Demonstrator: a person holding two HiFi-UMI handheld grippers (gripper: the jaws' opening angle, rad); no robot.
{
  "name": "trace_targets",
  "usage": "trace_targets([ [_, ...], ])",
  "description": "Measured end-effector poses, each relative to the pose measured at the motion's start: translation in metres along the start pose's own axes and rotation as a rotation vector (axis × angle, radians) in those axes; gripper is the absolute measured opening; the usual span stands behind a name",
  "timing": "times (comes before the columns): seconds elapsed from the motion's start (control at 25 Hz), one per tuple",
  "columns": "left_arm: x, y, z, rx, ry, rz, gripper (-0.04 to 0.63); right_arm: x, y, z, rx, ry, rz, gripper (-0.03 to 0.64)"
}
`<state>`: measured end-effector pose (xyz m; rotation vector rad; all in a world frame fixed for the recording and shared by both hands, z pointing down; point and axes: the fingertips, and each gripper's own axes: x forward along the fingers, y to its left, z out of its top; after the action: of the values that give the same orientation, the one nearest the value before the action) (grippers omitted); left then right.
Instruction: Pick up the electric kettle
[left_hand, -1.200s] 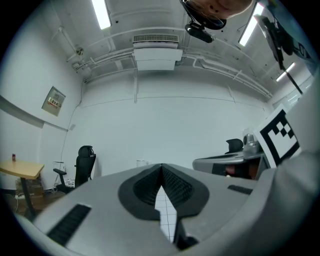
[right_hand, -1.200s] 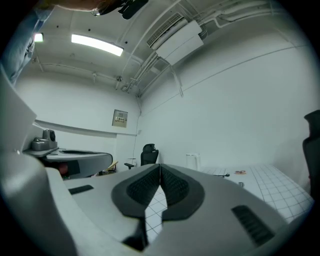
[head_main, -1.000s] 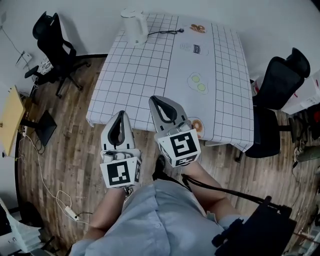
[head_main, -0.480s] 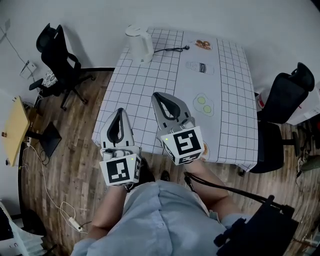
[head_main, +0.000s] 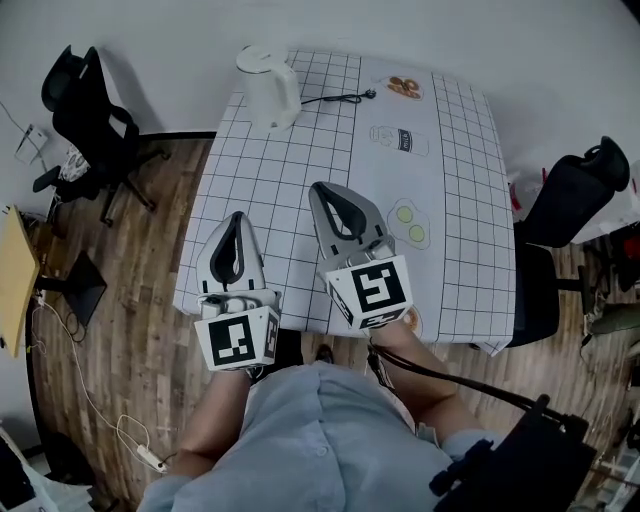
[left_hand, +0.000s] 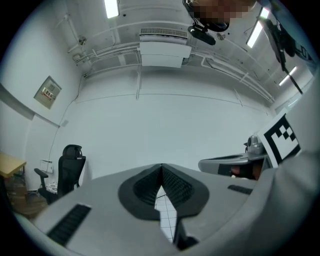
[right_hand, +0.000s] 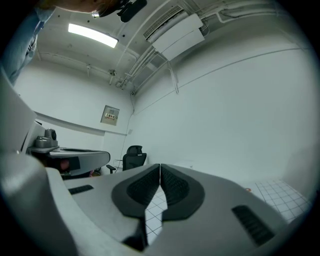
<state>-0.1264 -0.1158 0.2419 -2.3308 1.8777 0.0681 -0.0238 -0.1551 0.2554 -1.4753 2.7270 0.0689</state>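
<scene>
White plastic electric kettle (head_main: 268, 87) is standing upright on the far left corner of the table draped in a white grid-printed cloth (head_main: 300, 180). Its black power cord (head_main: 335, 98) is trailing right across the cloth, probably unplugged. The person is standing at the near edge and holding both tools out over the near end of the table, well apart from the kettle. Left gripper (head_main: 237, 215) is sitting with its jaws pressed together at the tips and nothing between them; only grid cloth is showing through the gap below in the left gripper view (left_hand: 161, 167). Right gripper (head_main: 320, 188) is likewise closed tip to tip and empty (right_hand: 160, 167), a little further over the cloth than the left. Both are pointing roughly level toward the far wall, likely a carrying posture before the reach. Judgement: the pick-up is not yet begun. The jaws will need opening before they can take the handle, and the cord may drag when the kettle is lifted.
</scene>
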Motion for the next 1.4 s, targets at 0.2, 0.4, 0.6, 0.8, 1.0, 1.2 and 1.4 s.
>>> trace_targets([
  [0.2,0.048,0.013,-0.024,-0.010,0.039,-0.025,0.000,0.045,-0.024,-0.019,0.019,0.028,-0.010,0.003],
  [0.4,0.097,0.026,-0.045,-0.039,0.074,-0.048,0.000,0.091,-0.047,-0.042,0.031,0.084,-0.026,0.003],
  [0.6,0.136,0.043,-0.070,-0.050,0.112,-0.055,0.000,0.129,-0.069,-0.067,0.044,0.131,-0.046,0.005],
  [0.8,0.168,0.050,-0.096,-0.081,0.162,-0.064,0.000,0.163,-0.084,-0.089,0.054,0.175,-0.041,0.008],
  [1.0,0.196,0.065,-0.123,-0.106,0.218,-0.093,0.000,0.202,-0.089,-0.111,0.054,0.234,-0.039,0.097],
  [1.2,0.211,0.069,-0.160,-0.200,0.311,-0.071,0.000,0.228,-0.099,-0.140,0.083,0.257,-0.040,0.154],
  [1.4,0.224,0.071,-0.186,-0.230,0.364,-0.072,0.000,0.251,-0.114,-0.157,0.085,0.272,-0.061,0.236],
])
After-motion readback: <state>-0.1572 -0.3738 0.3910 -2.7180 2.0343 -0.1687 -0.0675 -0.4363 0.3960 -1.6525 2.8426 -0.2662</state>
